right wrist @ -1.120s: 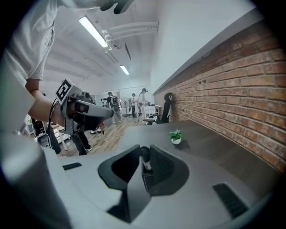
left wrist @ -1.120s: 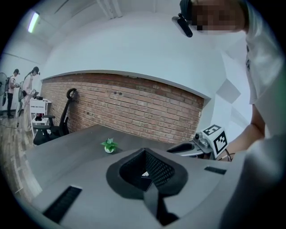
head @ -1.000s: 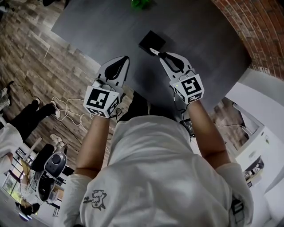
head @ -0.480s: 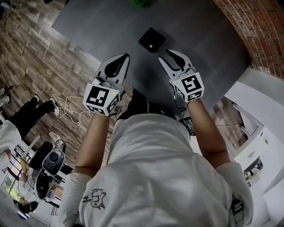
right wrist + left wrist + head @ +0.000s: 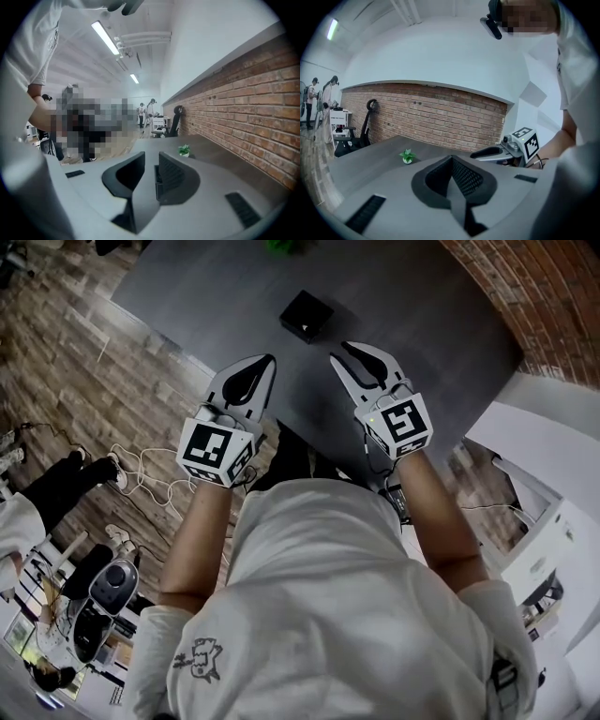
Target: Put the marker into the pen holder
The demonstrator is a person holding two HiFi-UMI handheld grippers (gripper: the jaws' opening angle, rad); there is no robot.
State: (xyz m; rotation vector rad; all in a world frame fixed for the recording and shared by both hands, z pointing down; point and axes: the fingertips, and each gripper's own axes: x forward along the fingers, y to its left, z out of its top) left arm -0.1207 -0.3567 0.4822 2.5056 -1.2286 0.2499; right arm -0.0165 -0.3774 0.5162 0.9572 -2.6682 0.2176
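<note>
The black square pen holder [image 5: 306, 315] stands on the dark grey table [image 5: 422, 324], and a small white bit of the marker [image 5: 305, 327] shows inside it. My right gripper [image 5: 338, 350] hovers a little nearer than the holder and to its right. Its jaws stand apart and are closing, with nothing between them [image 5: 151, 161]. My left gripper [image 5: 266, 362] is held level with it on the left, its jaws together and empty [image 5: 452, 161]. Neither gripper view shows the holder.
A small green plant [image 5: 281, 245] sits at the table's far end, also seen as the plant [image 5: 408, 156] and the plant [image 5: 184, 150]. A brick wall [image 5: 544, 296] runs along the right. The table's near edge is under my grippers. People stand far off [image 5: 321, 96].
One second ago the right gripper held the marker over the holder. The marker now sits inside the holder, and the right gripper has let go and drawn back toward me.
</note>
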